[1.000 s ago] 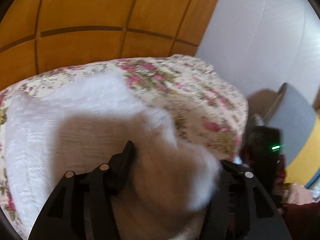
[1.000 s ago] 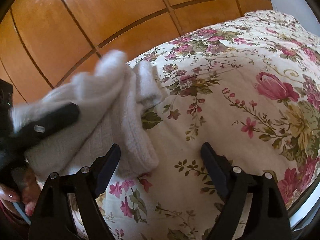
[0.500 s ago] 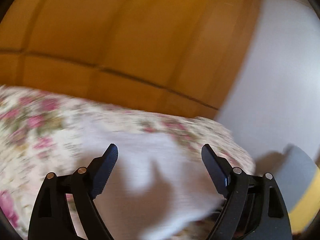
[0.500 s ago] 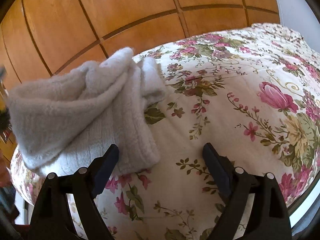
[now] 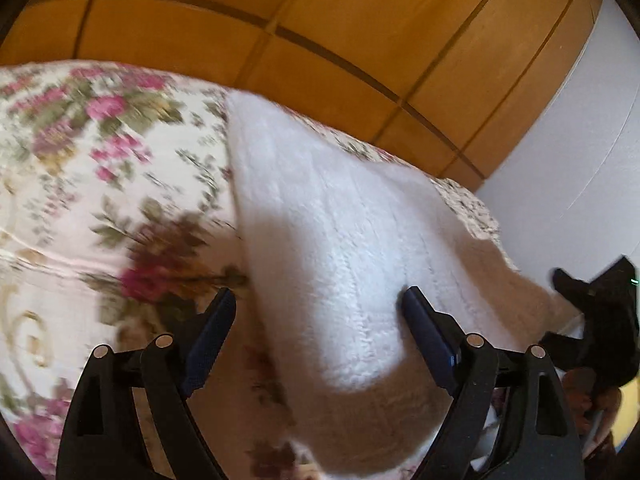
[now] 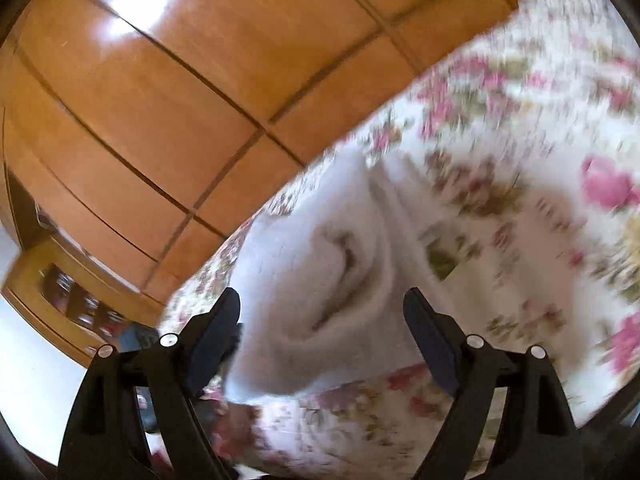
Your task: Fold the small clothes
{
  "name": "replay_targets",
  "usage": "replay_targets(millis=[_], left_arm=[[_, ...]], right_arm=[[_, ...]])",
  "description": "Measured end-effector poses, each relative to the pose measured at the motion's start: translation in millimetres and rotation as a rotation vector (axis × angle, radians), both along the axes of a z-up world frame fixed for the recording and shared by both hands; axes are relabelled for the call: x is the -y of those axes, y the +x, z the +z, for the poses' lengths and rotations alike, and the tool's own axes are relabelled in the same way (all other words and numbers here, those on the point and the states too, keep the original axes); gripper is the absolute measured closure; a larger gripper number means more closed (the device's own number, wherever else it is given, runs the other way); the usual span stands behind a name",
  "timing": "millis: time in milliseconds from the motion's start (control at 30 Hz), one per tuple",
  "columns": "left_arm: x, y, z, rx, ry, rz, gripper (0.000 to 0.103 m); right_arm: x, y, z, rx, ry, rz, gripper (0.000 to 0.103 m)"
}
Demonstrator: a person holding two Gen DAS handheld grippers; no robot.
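White and fluffy, the small knitted garment lies on a bed covered by a floral quilt, seen first through the left wrist camera. It sits near the quilt's far right corner, a long pale shape running from the far edge toward the lens, its near end in shadow. The left hand-held gripper hangs over it with its jaws spread wide; the right finger lies against or just above the knit, the left finger is over bare quilt beside the garment's edge, and nothing is pinched. At the right edge a black piece of the other hand-held gripper shows, with part of a hand below it. Behind the bed stand orange wooden panels and a pale wall. The quilt is blurred.

From the right wrist camera, the same white garment is bunched in soft folds near the quilt's corner, close to the bed's edge. The right hand-held gripper is above it, its jaws wide and just now narrowing slightly; the garment's near end shows between the fingers, but neither pad presses on it. Glossy wooden panels fill the upper left, and a wooden shelf unit with small blurred items stands at the left edge.
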State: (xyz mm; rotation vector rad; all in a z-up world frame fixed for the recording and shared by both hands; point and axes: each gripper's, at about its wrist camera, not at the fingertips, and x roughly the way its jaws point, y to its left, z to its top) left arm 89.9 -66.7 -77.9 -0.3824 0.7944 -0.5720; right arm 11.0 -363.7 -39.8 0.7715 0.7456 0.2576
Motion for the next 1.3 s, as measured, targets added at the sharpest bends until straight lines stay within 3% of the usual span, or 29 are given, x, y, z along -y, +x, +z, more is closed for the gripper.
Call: replay_targets(millis=[100, 167, 233, 400, 533, 600, 633, 700, 767, 833, 933, 967, 1033, 1133, 1300], left_arm=[[5.3, 0.8, -0.9, 0.012, 0.018, -0.016, 0.018], [7.6, 2.0, 1.4, 0.014, 0.03, -0.024, 0.018], [12.1, 4.2, 4.6, 0.014, 0.046, -0.031, 0.018], [35.9, 9.6, 17.9, 0.04, 0.099, -0.075, 0.013], [51.5, 18.7, 7.1, 0.025, 0.16, -0.087, 0.01], [53.6, 22.1, -2.5, -0.016, 0.142, -0.103, 0.008], [52.5, 22.1, -5.4, -0.024, 0.128, -0.096, 0.008], [50.9, 19.4, -6.5, -0.018, 0.116, -0.084, 0.008], [51.2, 18.8, -6.5, -0.01, 0.12, -0.082, 0.008], [51.0, 18.7, -7.1, -0.009, 0.119, -0.079, 0.008], [51.4, 17.9, -8.2, -0.002, 0.115, -0.07, 0.008], [51.3, 17.2, -8.5, -0.001, 0.113, -0.066, 0.008], [53.0, 15.7, -10.6, 0.001, 0.113, -0.063, 0.008], [55.7, 15.6, -10.6, 0.002, 0.119, -0.063, 0.008], [56.8, 12.7, -11.8, 0.013, 0.133, -0.066, 0.008]], right_arm=[[4.0, 24.8, -20.7, -0.1, 0.077, -0.014, 0.042], [4.9, 42.9, -29.9, -0.14, 0.1, -0.02, 0.079], [4.0, 52.0, -26.3, -0.141, 0.085, -0.01, 0.084], [6.9, 46.3, 16.2, 0.036, -0.089, -0.037, 0.086], [17.3, 52.6, -18.3, -0.058, -0.105, -0.072, 0.084], [24.2, 52.1, -42.4, -0.102, -0.107, -0.095, 0.063], [28.0, 47.3, -49.6, -0.108, -0.097, -0.119, 0.048], [38.9, 35.5, -52.2, -0.092, -0.039, -0.157, 0.047], [41.9, 27.0, -39.5, -0.074, -0.062, -0.187, 0.045], [38.3, 20.3, -18.2, -0.028, -0.159, -0.204, 0.045], [13.6, 17.2, 21.5, 0.081, -0.381, -0.191, 0.047], [-0.5, 19.3, 35.3, 0.119, -0.472, -0.169, 0.056], [-21.3, 29.7, 45.1, 0.138, -0.555, -0.11, 0.069], [-45.4, 50.4, 37.3, 0.107, -0.609, -0.038, 0.075], [-45.5, 82.0, -3.7, -0.01, -0.615, -0.057, 0.077]])
